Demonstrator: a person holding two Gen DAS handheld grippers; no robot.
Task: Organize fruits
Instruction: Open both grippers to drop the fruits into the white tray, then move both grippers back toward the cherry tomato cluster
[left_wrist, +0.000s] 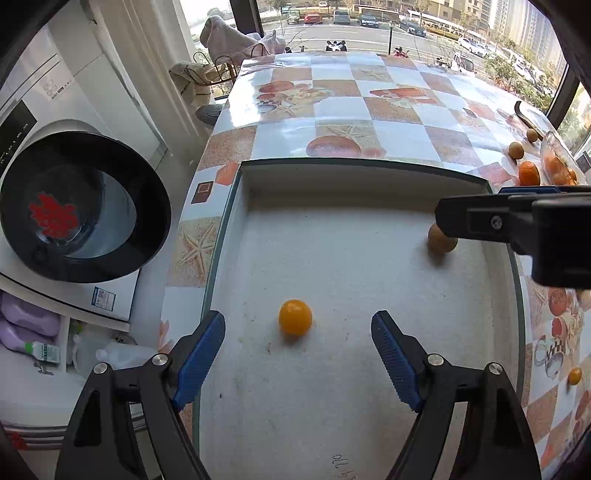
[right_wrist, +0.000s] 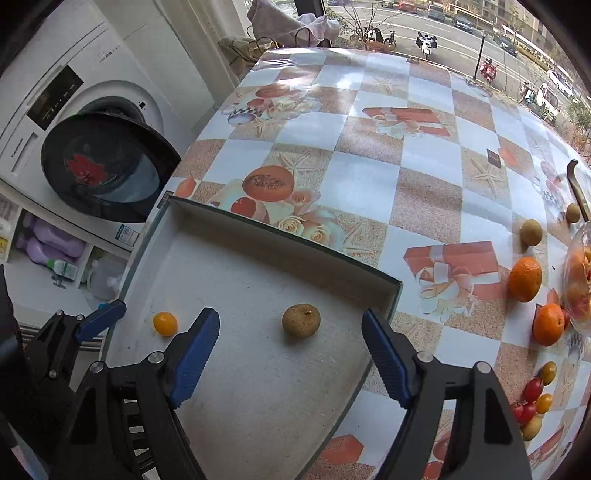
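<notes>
A washing machine (right_wrist: 74, 122) stands beside the counter (right_wrist: 369, 177), beyond the white tray (right_wrist: 258, 369). On the counter, clear of the tray's rim, lie two oranges (right_wrist: 524, 278) by a glass bowl (right_wrist: 580, 280). Inside the tray the brown fruit (right_wrist: 301, 319) sits between the right tool (right_wrist: 290, 354)'s spread fingers, untouched; the yellow fruit (left_wrist: 294, 316) sits likewise between the left tool (left_wrist: 298, 360)'s. Nothing blocks either.

1. Washing machine (right_wrist: 92, 110): a vertical brand word runs down the left edge of its front panel; it appears to read "Panasonic" but is too small to confirm.
2. Washing machine, lower front: sticker (left_wrist: 103, 298) with print too small to read.
3. Tray (left_wrist: 332, 369): handwritten marks (left_wrist: 341, 466) on its floor, illegible.
</notes>
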